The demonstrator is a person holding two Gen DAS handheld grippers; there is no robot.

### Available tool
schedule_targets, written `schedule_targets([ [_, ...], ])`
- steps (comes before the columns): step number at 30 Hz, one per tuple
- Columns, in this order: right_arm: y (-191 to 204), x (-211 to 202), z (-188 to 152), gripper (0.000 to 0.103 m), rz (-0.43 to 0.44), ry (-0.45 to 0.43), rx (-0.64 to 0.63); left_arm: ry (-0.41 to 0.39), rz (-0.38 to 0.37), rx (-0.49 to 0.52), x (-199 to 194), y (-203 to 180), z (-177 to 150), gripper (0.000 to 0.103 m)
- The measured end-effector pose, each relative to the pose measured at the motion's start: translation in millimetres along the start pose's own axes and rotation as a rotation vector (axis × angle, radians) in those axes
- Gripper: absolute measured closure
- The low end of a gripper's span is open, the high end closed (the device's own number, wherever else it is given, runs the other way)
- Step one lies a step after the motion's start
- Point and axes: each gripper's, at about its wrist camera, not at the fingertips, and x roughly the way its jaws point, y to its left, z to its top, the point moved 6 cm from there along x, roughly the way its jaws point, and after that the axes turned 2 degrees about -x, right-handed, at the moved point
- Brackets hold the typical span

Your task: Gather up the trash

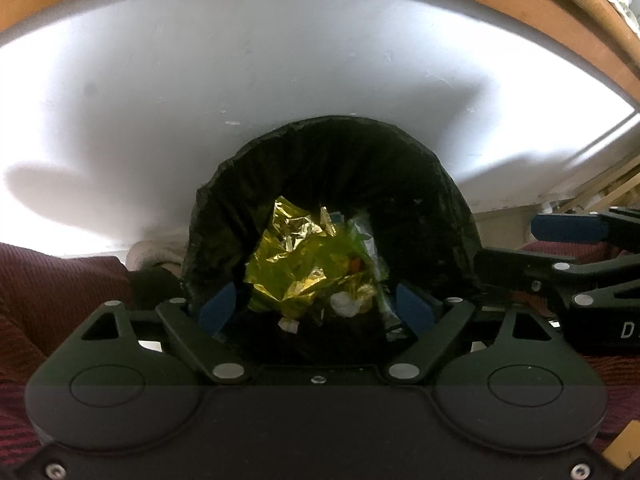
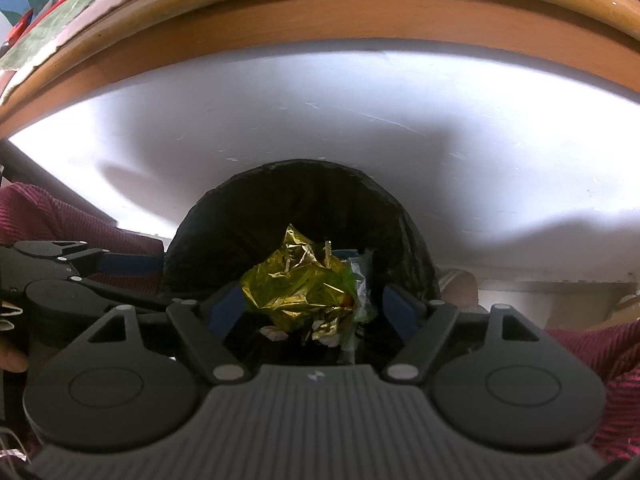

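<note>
Crumpled gold foil wrapper (image 1: 296, 264) lies inside the black-lined round trash bin (image 1: 332, 152), on green plastic and white paper scraps, under a white table edge. Drop step looks done; next move likely calls for lifting away to fetch more trash. Left gripper (image 1: 316, 312) and right gripper (image 2: 312, 312) hover over the bin mouth, jaws wide, holding nothing.

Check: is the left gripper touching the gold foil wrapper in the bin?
Apart. In the left wrist view the left gripper has open jaws, and the gold foil wrapper lies in the bin, dark gaps on both sides.
</note>
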Motion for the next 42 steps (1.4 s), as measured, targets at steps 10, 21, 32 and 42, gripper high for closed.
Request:
schedule_targets([
  [10, -1.8, 1.8, -1.0, 0.015, -0.015, 0.001, 0.015, 0.003, 0.009, -0.004, 0.8, -0.5, -0.2, 0.016],
  [21, -1.1, 1.9, -1.3, 0.015, -0.016, -0.001, 0.018, 0.002, 0.011, -0.004, 0.0, 0.7, -0.3, 0.016],
  [32, -0.2, 2.1, -1.2, 0.015, -0.016, 0.001, 0.018, -0.005, 0.017, 0.004, 0.4, 3.7, 1.3, 0.015],
  [42, -0.9, 2.7, -0.8, 0.015, -0.014, 0.001, 0.020, -0.005, 0.022, -0.001, 0.2, 4.1, 2.9, 0.011],
])
